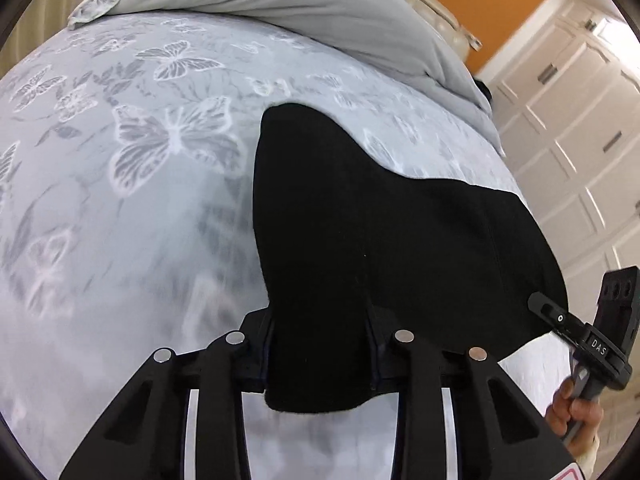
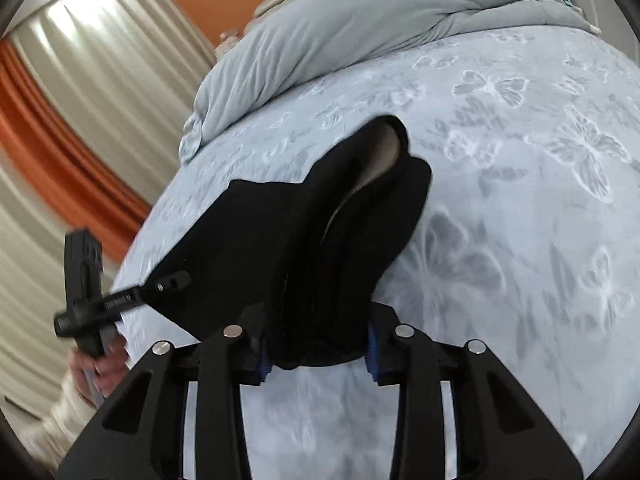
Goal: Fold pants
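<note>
Black cloth fills both claws: the left gripper (image 1: 322,344) is clamped on one edge of the pants (image 1: 380,240), the right gripper (image 2: 318,336) on the other (each seen at the far side from the other's camera). The pants stretch over a butterfly-print bedspread (image 1: 140,200), a grey duvet (image 1: 320,4) beyond.

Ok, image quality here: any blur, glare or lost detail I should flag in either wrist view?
Left wrist view: strong fisheye bulge; butterfly bedsheet smears toward the lower left; black pants show almost no fold detail. Right wrist view: curtains blurred with a bright patch at upper left; the hand on the other claw is soft.
</note>
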The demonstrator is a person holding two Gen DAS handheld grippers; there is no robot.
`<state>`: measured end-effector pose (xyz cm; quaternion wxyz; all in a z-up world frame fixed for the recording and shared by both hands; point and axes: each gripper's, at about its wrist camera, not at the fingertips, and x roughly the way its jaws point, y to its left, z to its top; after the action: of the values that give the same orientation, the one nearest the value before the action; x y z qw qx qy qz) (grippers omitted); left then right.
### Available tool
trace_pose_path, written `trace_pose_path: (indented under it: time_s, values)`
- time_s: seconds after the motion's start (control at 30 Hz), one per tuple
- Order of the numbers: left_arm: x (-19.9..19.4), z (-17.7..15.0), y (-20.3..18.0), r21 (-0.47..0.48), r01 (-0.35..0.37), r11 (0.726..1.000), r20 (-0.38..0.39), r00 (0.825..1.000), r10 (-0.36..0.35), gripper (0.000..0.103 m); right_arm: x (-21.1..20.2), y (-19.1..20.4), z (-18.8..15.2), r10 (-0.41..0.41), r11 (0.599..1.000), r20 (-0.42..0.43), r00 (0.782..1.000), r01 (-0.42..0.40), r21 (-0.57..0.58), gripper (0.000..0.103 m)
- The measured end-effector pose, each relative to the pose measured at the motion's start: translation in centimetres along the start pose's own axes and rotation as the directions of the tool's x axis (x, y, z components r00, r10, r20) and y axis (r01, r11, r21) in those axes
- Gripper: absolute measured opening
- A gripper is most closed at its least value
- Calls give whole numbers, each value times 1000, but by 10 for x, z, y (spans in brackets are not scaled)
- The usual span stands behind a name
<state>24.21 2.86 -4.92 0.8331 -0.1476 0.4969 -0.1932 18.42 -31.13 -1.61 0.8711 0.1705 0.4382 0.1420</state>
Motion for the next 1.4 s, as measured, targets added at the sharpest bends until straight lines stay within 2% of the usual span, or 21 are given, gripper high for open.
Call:
trace_pose_path:
  time_s: [0.1, 0.17, 0.23, 0.27, 0.3, 0.33, 0.4, 0.47, 0.53, 0.57, 0.6, 0.67, 0.77, 0.83, 0.9, 0.93, 1.1, 1.2, 1.3, 1.33, 1.4]
  values:
    - [11, -23, 3, 29, -117, 993, -47, 992, 118, 46, 22, -31, -27, -128, 989, -86, 988, 134, 58, 48]
    - [-1, -28, -1, 31, -155, 987, 12, 988, 154, 46, 7, -34, -26, -116, 985, -34, 993, 119, 125, 47]
    - [-36, -21, -23, 88, -224, 971, 161, 965, 208, 44, -19, -2, -12, -217, 976, 95, 972, 216, 18, 45]
    - [-53, -18, -36, 116, -254, 960, 248, 944, 220, 48, -33, 25, -4, -241, 964, 178, 954, 256, -66, 45]
    - [-69, -14, -56, 151, -318, 936, 345, 905, 251, 57, -37, 44, 3, -231, 957, 219, 948, 262, -123, 42]
    - [-74, -11, -68, 172, -352, 920, 387, 883, 266, 61, -35, 59, 10, -209, 954, 234, 950, 250, -165, 37]
    - [-65, -2, -89, 205, -397, 895, 418, 862, 286, 63, -18, 70, 20, -202, 947, 227, 953, 249, -204, 32]
    - [-44, 6, -91, 204, -381, 902, 371, 883, 289, 63, 16, 59, 27, -256, 936, 194, 947, 293, -196, 24]
    - [-2, 19, -81, 192, -370, 909, 289, 906, 308, 63, 60, 18, 26, -332, 932, 103, 938, 343, -117, 20]
    - [16, 21, -72, 181, -379, 907, 257, 909, 328, 63, 74, -7, 21, -315, 946, 61, 947, 319, -57, 18]
    - [35, 21, -63, 174, -395, 902, 226, 908, 354, 63, 71, -21, 18, -253, 967, 97, 963, 253, 5, 18]
    - [67, 17, -44, 155, -406, 901, 166, 909, 382, 66, 63, -22, 27, -223, 974, 77, 972, 220, 47, 17]
    - [64, 10, -41, 176, -416, 892, 232, 898, 373, 69, 31, 8, 35, -189, 979, 172, 967, 198, -36, 20]
    - [65, 9, -41, 180, -417, 891, 233, 898, 373, 68, 38, 14, 28, -227, 968, 143, 963, 240, -78, 20]
    - [63, 8, -43, 176, -417, 892, 231, 898, 374, 68, 64, -4, 17, -290, 954, 42, 956, 293, -67, 19]
    - [61, 9, -44, 174, -418, 892, 231, 897, 376, 68, 67, -16, 15, -273, 960, 42, 961, 275, -44, 18]
    - [43, -2, -50, 181, -432, 884, 228, 892, 389, 68, 20, 14, 10, -250, 966, 95, 964, 255, -49, 23]
    - [24, -13, -54, 185, -435, 881, 230, 891, 392, 68, 10, 23, -9, -267, 960, 60, 962, 271, -69, 23]
    - [7, -27, -58, 182, -431, 884, 224, 894, 389, 68, 17, 4, -34, -313, 949, -3, 950, 313, -27, 22]
    - [-1, -35, -60, 184, -433, 883, 222, 893, 392, 68, 12, 4, -37, -311, 950, -1, 950, 311, -12, 29]
    - [-19, -51, -61, 182, -429, 885, 221, 895, 388, 68, -6, 7, -39, -267, 962, -7, 964, 266, 59, 30]
